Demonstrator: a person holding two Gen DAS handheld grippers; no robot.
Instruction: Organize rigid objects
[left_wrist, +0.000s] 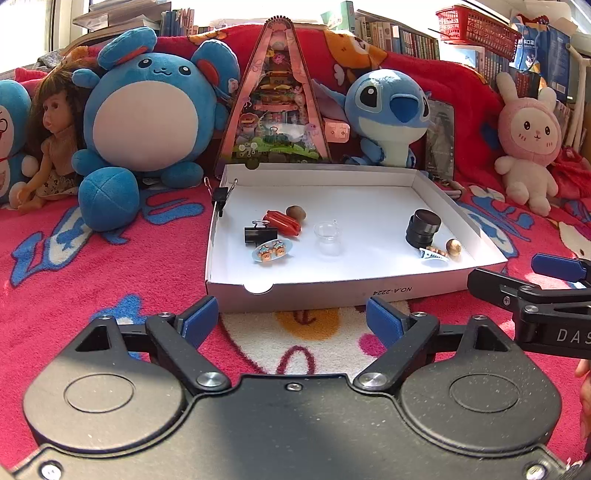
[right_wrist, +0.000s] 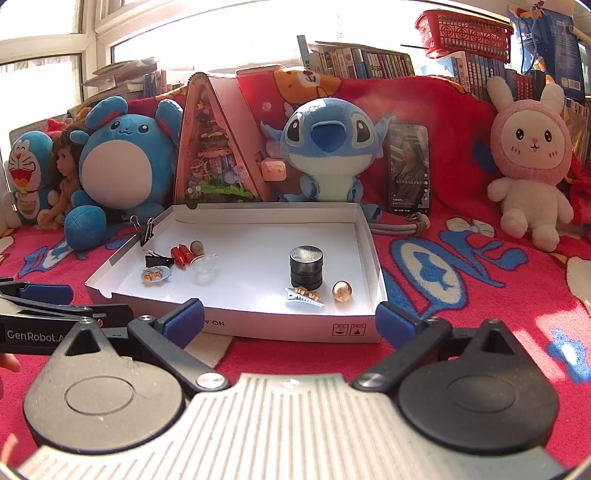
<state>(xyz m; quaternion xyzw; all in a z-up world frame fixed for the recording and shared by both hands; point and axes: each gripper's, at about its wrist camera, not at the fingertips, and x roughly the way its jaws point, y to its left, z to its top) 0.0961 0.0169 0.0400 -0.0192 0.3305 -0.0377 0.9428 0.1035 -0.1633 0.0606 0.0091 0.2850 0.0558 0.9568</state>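
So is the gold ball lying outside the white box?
No, the gold ball lies inside the white box, near its right wall beside the hair clip.

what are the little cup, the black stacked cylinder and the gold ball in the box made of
Little cup: clear plastic or glass; the white floor shows through it.
Black stacked cylinder: probably metal, dark with a dull grey sheen on top.
Gold ball: polished metal or metallic-coated plastic, judging by its bright highlights.

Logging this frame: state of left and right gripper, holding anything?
Left gripper: open, empty, in front of the white box.
Right gripper: open wide, empty, also short of the box.
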